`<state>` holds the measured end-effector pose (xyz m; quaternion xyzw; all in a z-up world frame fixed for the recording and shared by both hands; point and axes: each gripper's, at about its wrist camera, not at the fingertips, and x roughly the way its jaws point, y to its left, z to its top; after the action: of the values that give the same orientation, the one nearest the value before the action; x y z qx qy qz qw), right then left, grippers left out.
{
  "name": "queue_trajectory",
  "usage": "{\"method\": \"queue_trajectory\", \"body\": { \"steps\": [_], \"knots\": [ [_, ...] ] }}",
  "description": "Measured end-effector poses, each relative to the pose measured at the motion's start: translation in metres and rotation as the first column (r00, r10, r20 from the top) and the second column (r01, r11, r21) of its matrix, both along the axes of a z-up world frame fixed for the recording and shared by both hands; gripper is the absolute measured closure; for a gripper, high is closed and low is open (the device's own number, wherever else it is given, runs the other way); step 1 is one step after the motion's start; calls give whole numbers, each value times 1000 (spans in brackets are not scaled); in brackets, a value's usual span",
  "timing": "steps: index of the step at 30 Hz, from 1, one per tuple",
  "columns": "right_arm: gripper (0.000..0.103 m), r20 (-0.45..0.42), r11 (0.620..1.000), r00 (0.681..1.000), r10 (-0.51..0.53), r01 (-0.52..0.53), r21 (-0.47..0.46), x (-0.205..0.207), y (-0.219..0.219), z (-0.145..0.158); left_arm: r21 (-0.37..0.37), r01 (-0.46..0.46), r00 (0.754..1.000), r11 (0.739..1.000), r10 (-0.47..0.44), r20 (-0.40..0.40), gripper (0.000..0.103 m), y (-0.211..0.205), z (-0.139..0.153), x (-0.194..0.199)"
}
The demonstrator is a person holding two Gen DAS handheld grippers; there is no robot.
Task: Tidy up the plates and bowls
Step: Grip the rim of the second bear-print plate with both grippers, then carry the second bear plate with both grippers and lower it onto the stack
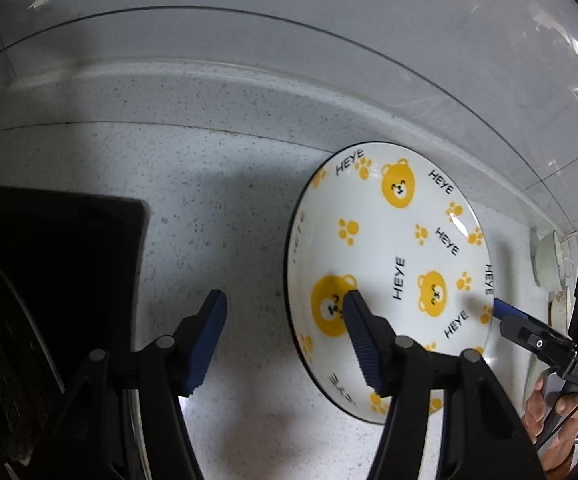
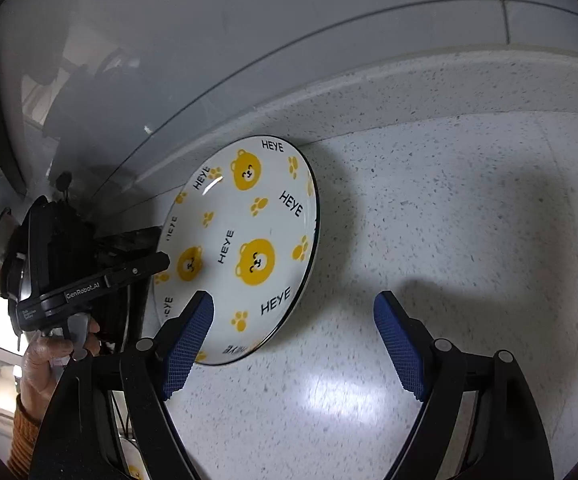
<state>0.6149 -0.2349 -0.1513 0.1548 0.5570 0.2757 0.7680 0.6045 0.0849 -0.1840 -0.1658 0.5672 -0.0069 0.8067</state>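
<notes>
A white plate [image 1: 393, 248] with yellow bears and "HEYE" lettering lies on the speckled countertop near the back wall; it also shows in the right wrist view [image 2: 245, 216]. My left gripper [image 1: 285, 310] is open, its right finger over the plate's left part and its left finger over bare counter. My right gripper [image 2: 293, 312] is open and empty, its left finger over the plate's near rim. The right gripper's blue fingertip [image 1: 507, 312] reaches the plate's right edge in the left wrist view. The left gripper's body [image 2: 89, 280] shows left of the plate in the right wrist view.
A dark black object [image 1: 49, 280] stands at the left. A pale bowl-like dish [image 1: 547, 260] sits at the far right by the wall. The raised backsplash [image 2: 409, 80] runs behind the plate. Speckled counter [image 2: 469, 240] stretches to the plate's right.
</notes>
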Motion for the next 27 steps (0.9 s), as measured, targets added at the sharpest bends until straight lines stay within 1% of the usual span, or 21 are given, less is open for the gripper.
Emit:
{"method": "queue_trajectory", "body": {
  "steps": [2,5,7,8,10,12,14,16,17,19,20,24,25,27],
  "knots": [
    [28,-6,1000,1000,11,-11,-2,5,4,-4,-10,2,1000,1000,-2,-1,45,0,-2,3],
    [38,-17,999,999,40,-40,10,12,12,-8,-36,6,1000,999,-6,1,45,1,-6,8],
    [47,-23,998,998,57,-57,11,17,16,-11,-49,13,1000,999,-13,3,49,1,-8,11],
    [50,-25,998,998,65,-64,11,18,18,-12,-55,18,1000,998,-17,9,53,1,-8,12],
    [60,-33,997,996,80,-80,18,19,20,-13,-72,26,1000,997,-25,13,58,2,-8,14],
    [66,-42,996,995,88,-87,21,21,21,-17,-93,35,999,995,-34,6,76,6,-10,18],
    [71,-42,996,995,88,-87,20,22,20,-18,-109,36,999,993,-36,-4,85,4,-11,20],
    [79,-46,996,995,87,-87,17,24,18,-20,-116,31,1000,993,-31,-1,87,5,-13,22],
    [80,-48,996,995,87,-86,18,24,15,-20,-122,28,1000,992,-28,1,88,5,-14,21],
    [88,-43,996,995,89,-89,5,25,12,-20,-136,13,1000,991,-12,5,88,6,-15,19],
    [90,-34,996,995,93,-93,-4,25,12,-20,-133,11,1000,991,-10,7,88,5,-15,18],
    [91,-10,995,996,88,-88,-38,25,13,-17,-121,10,1000,993,-9,10,88,1,-14,11],
    [91,-3,995,996,89,-89,-48,25,14,-17,-119,9,1000,993,-8,11,88,7,-12,5],
    [91,6,993,995,96,-96,-66,23,17,-17,-116,8,1000,993,-7,15,88,6,-10,0]
  ]
}}
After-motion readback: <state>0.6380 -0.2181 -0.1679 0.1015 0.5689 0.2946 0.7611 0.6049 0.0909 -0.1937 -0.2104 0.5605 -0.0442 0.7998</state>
